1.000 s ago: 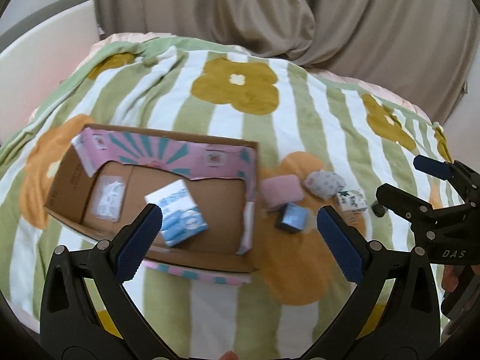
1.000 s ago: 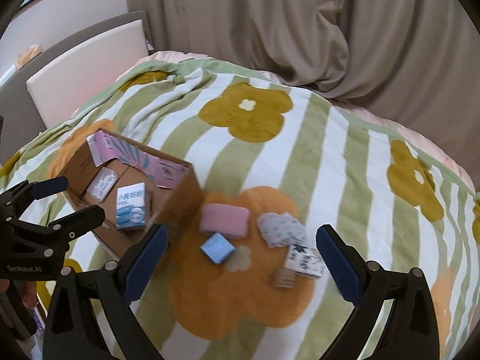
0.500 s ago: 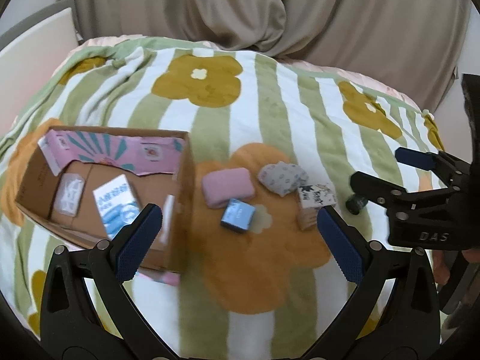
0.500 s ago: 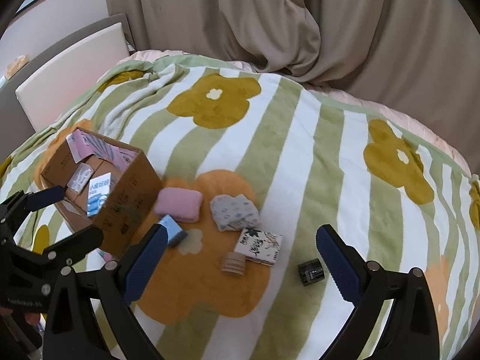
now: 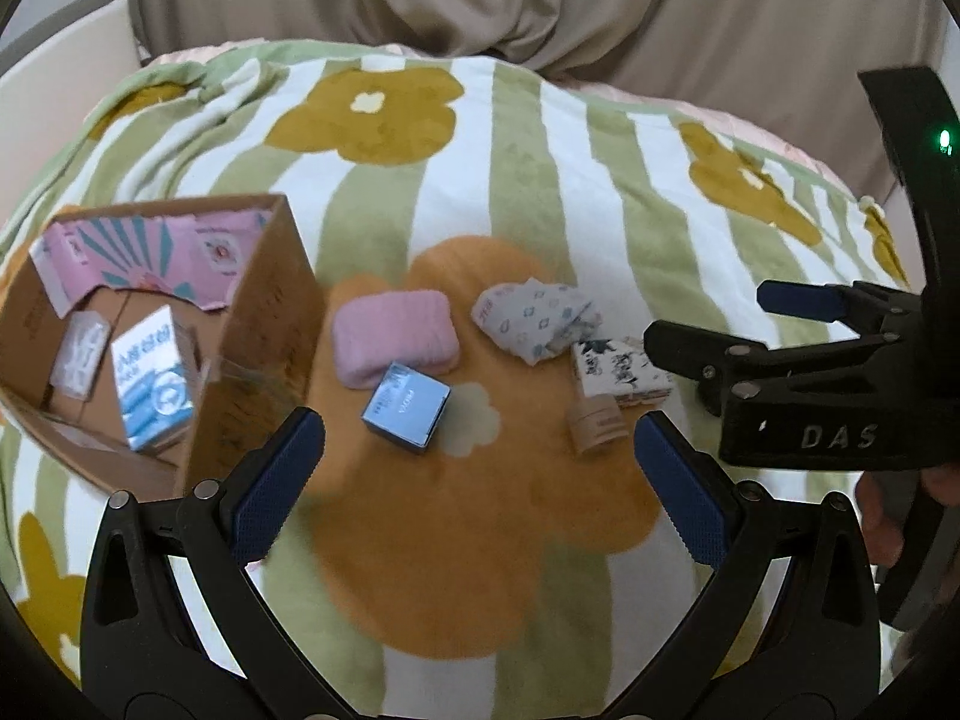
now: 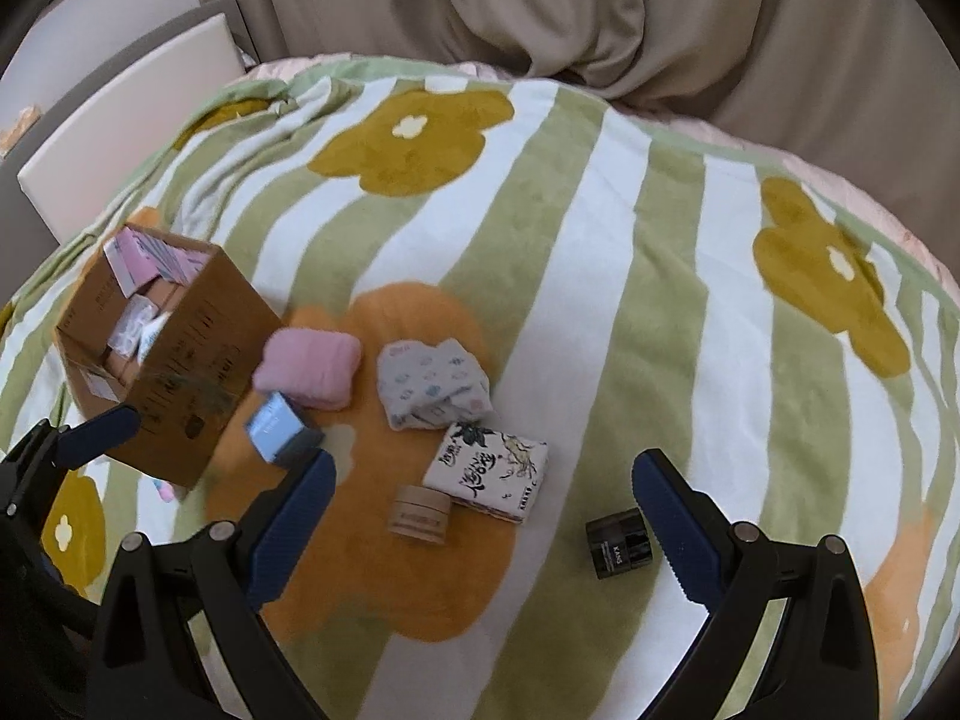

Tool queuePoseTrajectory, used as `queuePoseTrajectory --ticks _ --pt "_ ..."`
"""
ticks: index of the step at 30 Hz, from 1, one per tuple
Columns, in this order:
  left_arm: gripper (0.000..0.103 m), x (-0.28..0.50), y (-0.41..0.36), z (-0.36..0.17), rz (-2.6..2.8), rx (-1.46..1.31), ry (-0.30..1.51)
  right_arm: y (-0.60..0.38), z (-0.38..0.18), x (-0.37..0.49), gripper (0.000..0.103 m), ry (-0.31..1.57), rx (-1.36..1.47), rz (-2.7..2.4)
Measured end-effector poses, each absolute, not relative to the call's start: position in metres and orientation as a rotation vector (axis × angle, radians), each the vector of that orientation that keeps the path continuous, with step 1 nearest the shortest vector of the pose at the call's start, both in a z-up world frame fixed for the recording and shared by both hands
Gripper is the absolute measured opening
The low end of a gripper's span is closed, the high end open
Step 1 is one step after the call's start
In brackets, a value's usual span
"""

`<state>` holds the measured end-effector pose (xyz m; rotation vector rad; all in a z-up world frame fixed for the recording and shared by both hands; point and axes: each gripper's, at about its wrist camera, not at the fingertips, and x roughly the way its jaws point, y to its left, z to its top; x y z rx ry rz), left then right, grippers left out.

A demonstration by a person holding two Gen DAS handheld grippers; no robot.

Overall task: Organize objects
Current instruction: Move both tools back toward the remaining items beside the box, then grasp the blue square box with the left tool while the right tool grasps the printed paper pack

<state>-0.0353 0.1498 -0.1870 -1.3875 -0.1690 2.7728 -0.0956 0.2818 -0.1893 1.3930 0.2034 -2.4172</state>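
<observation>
A striped green-and-white blanket [image 5: 528, 180] with big yellow and orange flowers covers a bed, with a beige curtain [image 5: 540, 0] behind it. In the left wrist view, an open cardboard box [image 5: 264, 324] sits at the left and holds a blue-and-white carton [image 5: 150, 378]. Just beside the box lies a pink towel [image 5: 393, 339], with a small blue box [image 5: 407, 407] touching its near edge. Farther right are a folded patterned cloth [image 5: 534, 321], a printed tissue pack [image 5: 618, 369] and a tan jar [image 5: 594, 426]. The left gripper [image 5: 474, 468] hangs over the orange flower with its jaws spread wide and nothing between them. The right gripper [image 5: 708, 324] enters from the right, jaws apart, empty.

In the right wrist view, the same blanket [image 6: 600, 240] carries the cardboard box [image 6: 180, 372], pink towel [image 6: 309, 372], blue box [image 6: 279, 426], cloth [image 6: 432, 384], tissue pack [image 6: 486, 468] and tan jar [image 6: 420, 516]. A small black jar [image 6: 618, 543] stands apart, just beside the right gripper's [image 6: 480, 510] right finger [image 6: 672, 522]. The jaws are wide open, holding nothing.
</observation>
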Motion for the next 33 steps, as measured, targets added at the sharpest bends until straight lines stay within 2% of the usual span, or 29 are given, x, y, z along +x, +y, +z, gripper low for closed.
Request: queuePoseTrajectory --ticks 8,21,30,33 --pt "0.102 -0.055 0.15 -0.24 2.806 -1.473 -0.112 0.282 -0.227 -0.118 0.099 0.197 1.494 -2.376" --pt "0.1 -0.079 0.154 -0.267 2.809 -1.472 0.007 0.272 -0.262 -0.133 0.099 0.245 1.557 -2.373" --pt "0.082 -0.086 0.144 -0.275 2.778 -1.524 -0.06 0.27 -0.273 -0.141 0.098 0.253 1.614 -2.363" --pt "0.076 -0.086 0.144 -0.276 2.771 -1.528 -0.063 0.268 -0.276 -0.141 0.093 0.273 1.623 -2.367"
